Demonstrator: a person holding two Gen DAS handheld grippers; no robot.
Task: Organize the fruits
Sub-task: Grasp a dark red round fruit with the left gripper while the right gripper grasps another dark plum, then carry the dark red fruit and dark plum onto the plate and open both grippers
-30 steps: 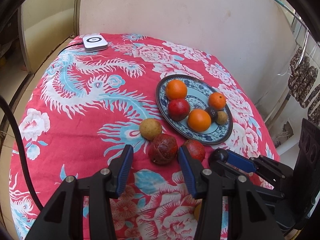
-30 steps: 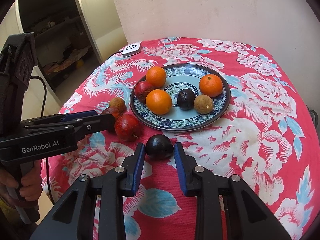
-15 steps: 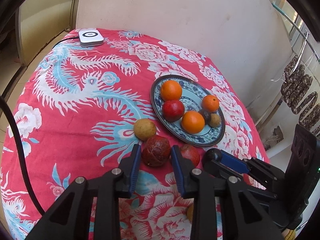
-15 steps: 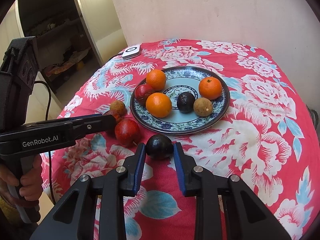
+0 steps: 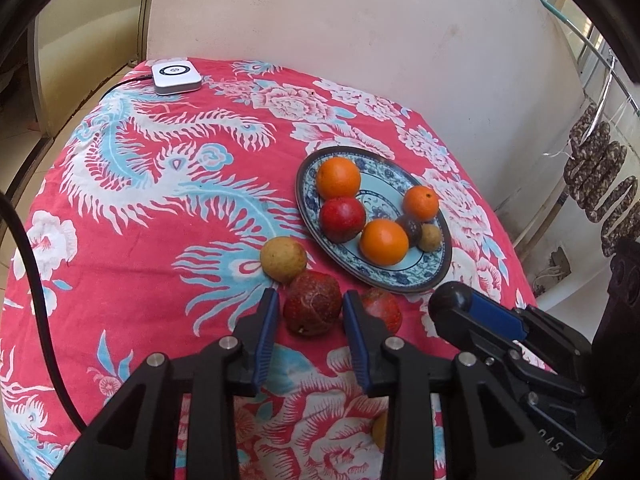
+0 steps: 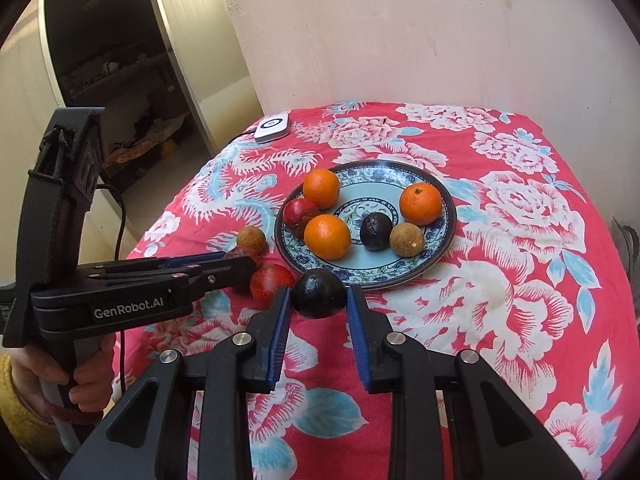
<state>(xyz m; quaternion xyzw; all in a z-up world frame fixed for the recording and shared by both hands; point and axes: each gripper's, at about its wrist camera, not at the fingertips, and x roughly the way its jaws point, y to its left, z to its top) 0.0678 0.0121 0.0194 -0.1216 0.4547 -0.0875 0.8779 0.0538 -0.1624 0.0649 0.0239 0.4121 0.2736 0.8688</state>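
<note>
A blue patterned plate [image 5: 436,276] [image 6: 444,248] on the red cloth holds several fruits: oranges, a red one, a dark one, a tan one. My left gripper [image 5: 308,304] is shut on a dark red fruit [image 5: 313,309], which seems slightly raised above the cloth. A tan fruit [image 5: 283,259] and a red fruit [image 5: 383,309] lie beside it. My right gripper [image 6: 318,296] is shut on a black fruit [image 6: 319,293] held just before the plate's near rim. It also shows in the left wrist view [image 5: 454,302].
A white device [image 5: 176,76] [image 6: 273,127] with a cable lies at the table's far left corner. A wall stands behind the table. A small yellow fruit [image 5: 380,428] lies near the front edge. Sausages [image 5: 600,184] hang to the right.
My left gripper closed on the dark red fruit and seems to lift it a little. My right gripper closed on the black fruit and raised it toward the plate.
</note>
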